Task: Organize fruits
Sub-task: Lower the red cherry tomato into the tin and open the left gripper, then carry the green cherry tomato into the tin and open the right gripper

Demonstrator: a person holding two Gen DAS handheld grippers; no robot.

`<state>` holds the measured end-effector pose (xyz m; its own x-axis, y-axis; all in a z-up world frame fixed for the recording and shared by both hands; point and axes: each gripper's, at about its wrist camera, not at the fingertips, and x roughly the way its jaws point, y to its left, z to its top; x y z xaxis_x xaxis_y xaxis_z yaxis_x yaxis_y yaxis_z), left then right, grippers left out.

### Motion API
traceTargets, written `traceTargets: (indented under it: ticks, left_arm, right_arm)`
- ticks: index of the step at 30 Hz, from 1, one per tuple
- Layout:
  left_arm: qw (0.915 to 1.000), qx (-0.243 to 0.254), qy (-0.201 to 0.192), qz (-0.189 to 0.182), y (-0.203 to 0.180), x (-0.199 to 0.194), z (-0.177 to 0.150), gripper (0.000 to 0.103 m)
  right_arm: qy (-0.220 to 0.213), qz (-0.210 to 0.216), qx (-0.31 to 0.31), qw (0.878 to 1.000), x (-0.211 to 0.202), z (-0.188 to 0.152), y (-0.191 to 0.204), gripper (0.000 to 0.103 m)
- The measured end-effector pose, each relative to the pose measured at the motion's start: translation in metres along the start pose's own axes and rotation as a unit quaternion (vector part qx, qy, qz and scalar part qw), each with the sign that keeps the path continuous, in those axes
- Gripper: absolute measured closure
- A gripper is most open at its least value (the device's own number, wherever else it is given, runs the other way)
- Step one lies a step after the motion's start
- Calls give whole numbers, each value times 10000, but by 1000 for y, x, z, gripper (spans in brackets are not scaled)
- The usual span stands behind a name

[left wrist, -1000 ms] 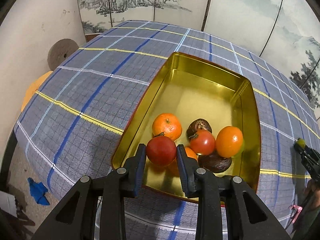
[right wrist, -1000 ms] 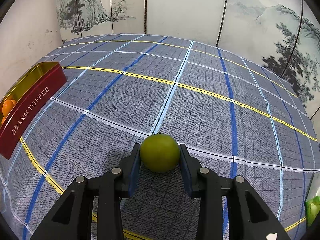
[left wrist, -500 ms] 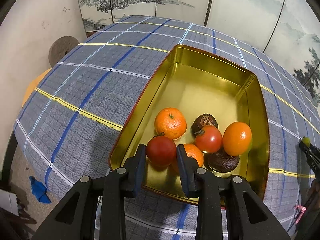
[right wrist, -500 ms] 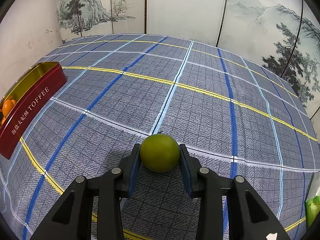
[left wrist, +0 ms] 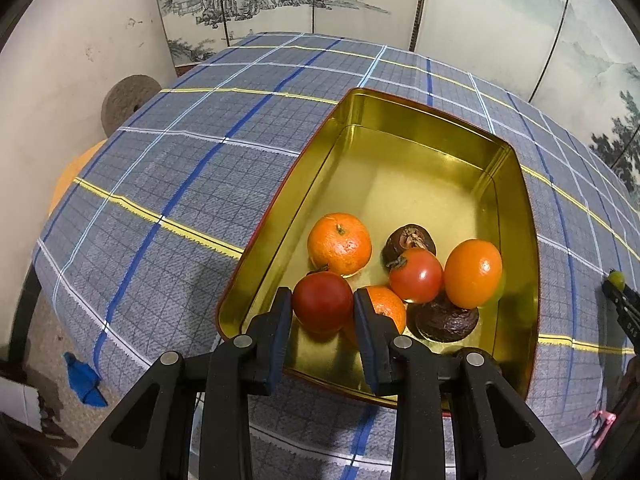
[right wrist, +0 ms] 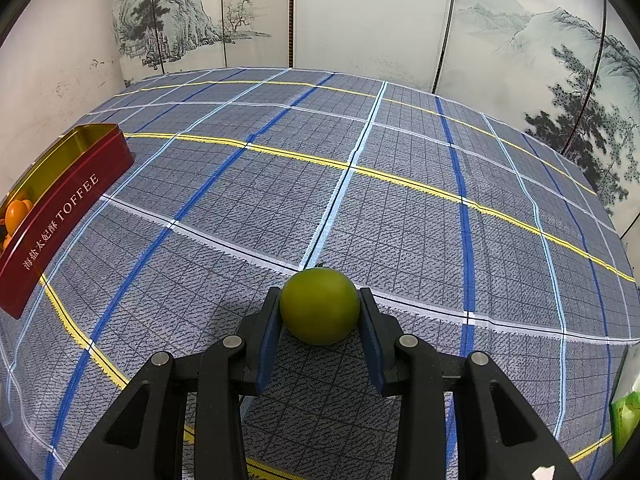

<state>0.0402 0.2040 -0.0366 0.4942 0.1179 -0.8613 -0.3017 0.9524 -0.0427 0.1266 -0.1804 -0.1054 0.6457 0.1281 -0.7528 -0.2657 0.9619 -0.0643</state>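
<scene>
Little has moved since a second ago: in the left wrist view the tin (left wrist: 516,216) sits slightly lower and more to the right in the frame than before, its fruit arranged the same, and the right wrist view is unchanged. Left tongs (left wrist: 322,307) are clamped on one dark red tomato (left wrist: 322,307), held over the near end of the gold-lined tin at lower centre. Inside the tin, six more fruits crowd the near half: two mandarins (left wrist: 340,243), one partly hidden behind the right finger; one smooth orange fruit (left wrist: 473,273); one lighter red tomato (left wrist: 416,275); and two dark brown wrinkled fruits (left wrist: 446,319). Right tongs (right wrist: 319,311) are closed on one green fruit (right wrist: 319,311) above the plaid-covered desk (right wrist: 400,208), at lower centre of that view, well apart from the tin (right wrist: 64,208), whose red side at the left edge reads TOFFEE. One green packet (right wrist: 624,416) shows at the lower right edge.
</scene>
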Motion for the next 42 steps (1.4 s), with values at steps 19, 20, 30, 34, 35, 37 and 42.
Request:
traceTargets:
  ticks: [19,20,30,34,35,37,42]
  left_arm:
    - [10000,-30,-22,0,-3,-4,-4,70]
    - [10000,-38,-25,-12,-2,-4,-4,70]
    - [9999,-27,-138,-96,-4,-9,-3,45]
    - [9998,12,-177,-77,-6,-12,-3,45]
    - [9998,6,-184,-78,-5,-12,-3,45]
    - [9997,-3,-217,-92,-5,-14,-4,45]
    - [9993,-7,-367,-116,-4,-21,-4,45]
  right_arm:
    - [-3,-3,-43,10000,0,0,0,69]
    - [-2,0,-42,10000,0,0,1,69]
    - [-2,-31,-1,10000,-1,0,3,69]
    - [-31,-16,9,10000,-5,1,10,69]
    - [-46,5,4,10000,-7,2,12,69]
    - [-75,77,-2,9999,-12,3,16,69]
    - [-195,325,-122,9992,-26,9,36,70]
